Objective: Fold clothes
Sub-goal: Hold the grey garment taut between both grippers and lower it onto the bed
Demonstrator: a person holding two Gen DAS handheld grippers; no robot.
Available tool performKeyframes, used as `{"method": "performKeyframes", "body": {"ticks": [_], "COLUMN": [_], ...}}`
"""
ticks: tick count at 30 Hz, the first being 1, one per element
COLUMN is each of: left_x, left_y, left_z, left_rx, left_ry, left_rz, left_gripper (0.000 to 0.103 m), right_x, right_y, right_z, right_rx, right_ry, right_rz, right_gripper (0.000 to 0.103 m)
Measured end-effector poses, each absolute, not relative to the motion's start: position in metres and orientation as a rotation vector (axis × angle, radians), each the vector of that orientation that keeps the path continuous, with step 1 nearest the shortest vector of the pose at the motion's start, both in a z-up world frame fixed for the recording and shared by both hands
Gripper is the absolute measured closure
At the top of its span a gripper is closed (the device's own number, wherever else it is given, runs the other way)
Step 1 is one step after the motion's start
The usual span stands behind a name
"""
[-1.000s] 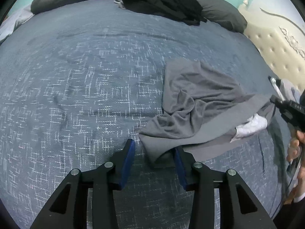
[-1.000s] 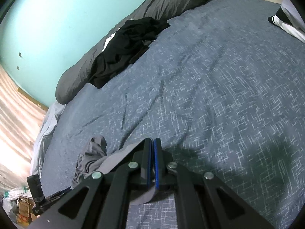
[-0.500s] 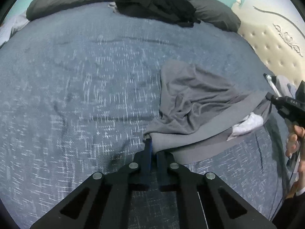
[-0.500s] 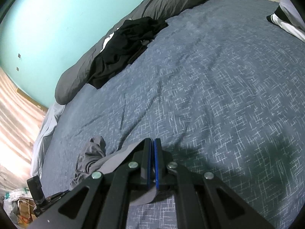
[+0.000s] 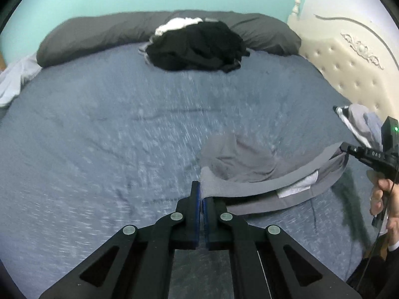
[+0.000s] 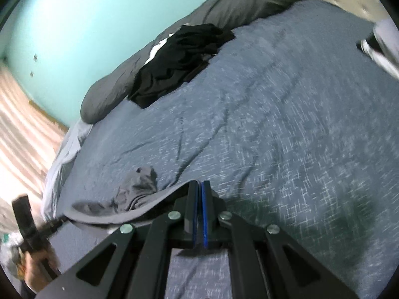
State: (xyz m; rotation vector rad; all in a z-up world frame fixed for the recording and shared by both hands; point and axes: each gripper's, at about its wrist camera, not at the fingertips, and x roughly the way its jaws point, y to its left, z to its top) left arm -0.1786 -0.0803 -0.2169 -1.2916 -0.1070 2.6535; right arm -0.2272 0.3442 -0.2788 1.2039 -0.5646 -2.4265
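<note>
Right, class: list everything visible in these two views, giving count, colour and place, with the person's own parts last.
Grey cotton garment: one, grey, near side of the bed, its waistband held off the cover between both grippers.
Black clothes pile: one, black with some white, far side, against the pillow.
Long grey pillow: one, dark grey, along the teal wall.
Blue woven bedcover: one, blue.
Cream tufted headboard: one, cream, right.
Left gripper: fingers shut on the waistband.
Right gripper: likewise.
Hand: one, right edge.

a home bedroom: blue bedspread, long grey pillow, tufted headboard.
</note>
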Motion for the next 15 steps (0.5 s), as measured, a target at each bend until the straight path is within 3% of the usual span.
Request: {"method": "performKeyframes", "body": {"ticks": [15], "left_x": [-0.12], "left_y": [-0.091], "left_z": [-0.078], "left_rx": [-1.166], "left_ry": [0.02], "left_rz": [2.712], "left_gripper": [0.101], "right_x": [-0.168], "right_y": [0.331], "right_z": [-0.123], "right_rx": [1.162], "right_ry": [-0.33], "right_rz": [-2.288], "right_gripper": [0.1]}}
